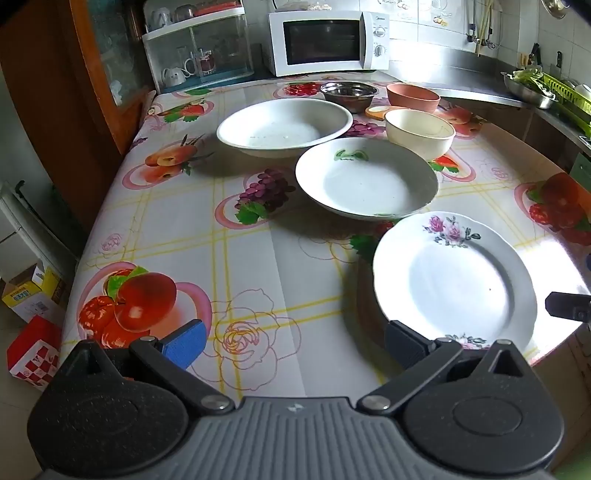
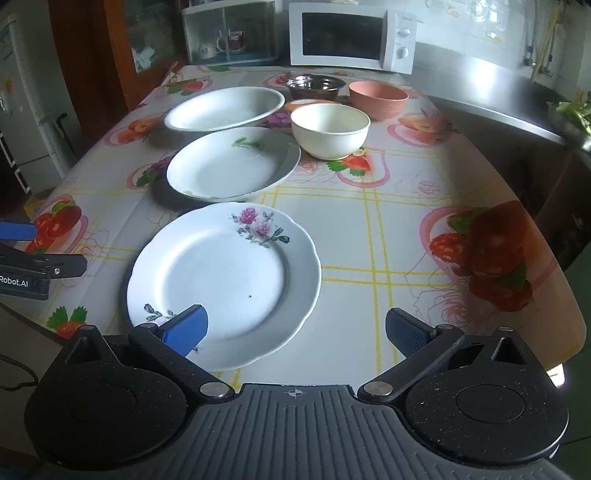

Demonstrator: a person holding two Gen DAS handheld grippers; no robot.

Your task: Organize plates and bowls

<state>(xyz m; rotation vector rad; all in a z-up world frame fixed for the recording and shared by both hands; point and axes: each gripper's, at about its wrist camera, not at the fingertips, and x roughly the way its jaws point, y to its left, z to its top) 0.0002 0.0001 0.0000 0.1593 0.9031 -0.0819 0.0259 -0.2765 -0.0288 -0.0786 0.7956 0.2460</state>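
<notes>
A flat white plate with pink flowers (image 1: 458, 284) (image 2: 225, 284) lies nearest on the fruit-print table (image 1: 240, 236) (image 2: 369, 221). Behind it sit a deep white plate with a green mark (image 1: 365, 181) (image 2: 232, 166), a large white basin-like bowl (image 1: 284, 127) (image 2: 225, 109), a cream bowl (image 1: 419, 133) (image 2: 330, 129), a pink bowl (image 1: 413, 96) (image 2: 378, 99) and a steel bowl (image 1: 349, 94) (image 2: 314, 86). My left gripper (image 1: 295, 341) is open and empty, left of the flowered plate. My right gripper (image 2: 295, 332) is open and empty over that plate's near right rim.
A white microwave (image 1: 327, 42) (image 2: 351, 35) and a clear cup cabinet (image 1: 199, 51) stand at the table's far end. A steel counter (image 1: 480, 83) with a green rack runs along the right. Boxes (image 1: 33, 317) lie on the floor at left.
</notes>
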